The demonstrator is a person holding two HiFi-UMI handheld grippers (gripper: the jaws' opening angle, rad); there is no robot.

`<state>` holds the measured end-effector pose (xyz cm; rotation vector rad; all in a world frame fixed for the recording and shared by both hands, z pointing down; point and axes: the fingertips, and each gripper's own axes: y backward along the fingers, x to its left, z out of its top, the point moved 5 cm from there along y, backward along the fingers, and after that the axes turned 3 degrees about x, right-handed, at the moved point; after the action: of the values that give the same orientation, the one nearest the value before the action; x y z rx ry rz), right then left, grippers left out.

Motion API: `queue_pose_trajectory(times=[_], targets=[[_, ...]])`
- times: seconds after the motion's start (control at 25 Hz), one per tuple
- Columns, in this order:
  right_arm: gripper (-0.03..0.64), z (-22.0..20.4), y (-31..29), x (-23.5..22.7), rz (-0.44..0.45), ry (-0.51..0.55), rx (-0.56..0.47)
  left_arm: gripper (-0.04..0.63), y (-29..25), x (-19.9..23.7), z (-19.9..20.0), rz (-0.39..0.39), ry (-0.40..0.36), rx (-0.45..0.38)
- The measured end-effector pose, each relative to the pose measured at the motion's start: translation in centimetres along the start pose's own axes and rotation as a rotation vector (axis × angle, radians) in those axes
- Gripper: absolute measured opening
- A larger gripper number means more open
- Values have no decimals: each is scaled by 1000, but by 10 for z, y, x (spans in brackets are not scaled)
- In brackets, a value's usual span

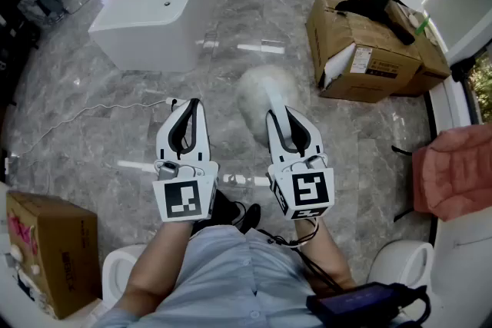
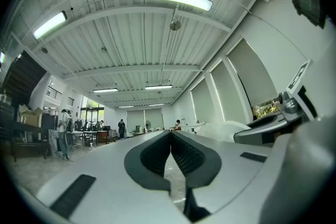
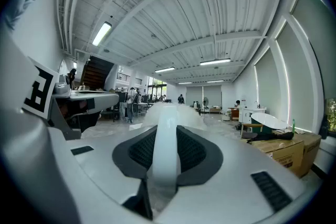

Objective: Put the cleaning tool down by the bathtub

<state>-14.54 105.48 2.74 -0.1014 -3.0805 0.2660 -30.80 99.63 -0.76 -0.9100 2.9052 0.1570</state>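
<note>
My right gripper point(image 1: 281, 116) is shut on the white handle point(image 3: 165, 149) of the cleaning tool, a fluffy white duster whose head point(image 1: 261, 92) sticks out ahead of the jaws, blurred. In the right gripper view the handle runs straight between the dark pads point(image 3: 191, 150) to the fluffy head point(image 3: 173, 113). My left gripper point(image 1: 190, 105) hovers beside it, shut with nothing between its pads point(image 2: 184, 157). The white bathtub point(image 1: 157, 8) stands on the marble floor, far ahead and to the left of both grippers.
Cardboard boxes point(image 1: 369, 50) lie at the right with a dark item on top. A pink cloth point(image 1: 453, 169) hangs at the far right. A white cable point(image 1: 84, 115) trails on the floor at left. A small box point(image 1: 46, 250) sits at lower left.
</note>
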Motion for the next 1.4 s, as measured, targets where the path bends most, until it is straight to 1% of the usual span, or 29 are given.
queue_pose_trajectory(times=[0.24, 0.36, 0.6, 0.68, 0.84, 0.96, 1.08, 1.16, 1.28, 1.4], targets=[[100, -2, 7, -5, -1, -4, -2, 18, 3, -7, -2, -5, -19, 7], [100, -2, 12, -8, -3, -2, -2, 18, 3, -14, 2, -8, -3, 0], [100, -4, 19, -22, -3, -24, -8, 18, -1, -27, 3, -8, -5, 1], [100, -5, 18, -25, -6, -25, -7, 18, -3, -28, -1, -10, -15, 10], [100, -3, 6, -31, -14, -23, -3, 18, -15, -23, -6, -9, -5, 25], [100, -2, -13, -38, -18, -21, 2, 18, -33, -16, -11, -10, -12, 29], [100, -2, -41, -47, -16, -20, 17, 18, -59, -5, -23, -10, -30, 53], [100, -2, -65, -52, -15, -22, 29, 18, -80, 7, -31, -5, -21, 65], [100, -1, -107, -60, -19, -29, 39, 18, -119, 27, -37, 1, 11, 55], [100, 3, -153, -65, -15, -28, 47, 18, -159, 50, -47, -1, 9, 61]])
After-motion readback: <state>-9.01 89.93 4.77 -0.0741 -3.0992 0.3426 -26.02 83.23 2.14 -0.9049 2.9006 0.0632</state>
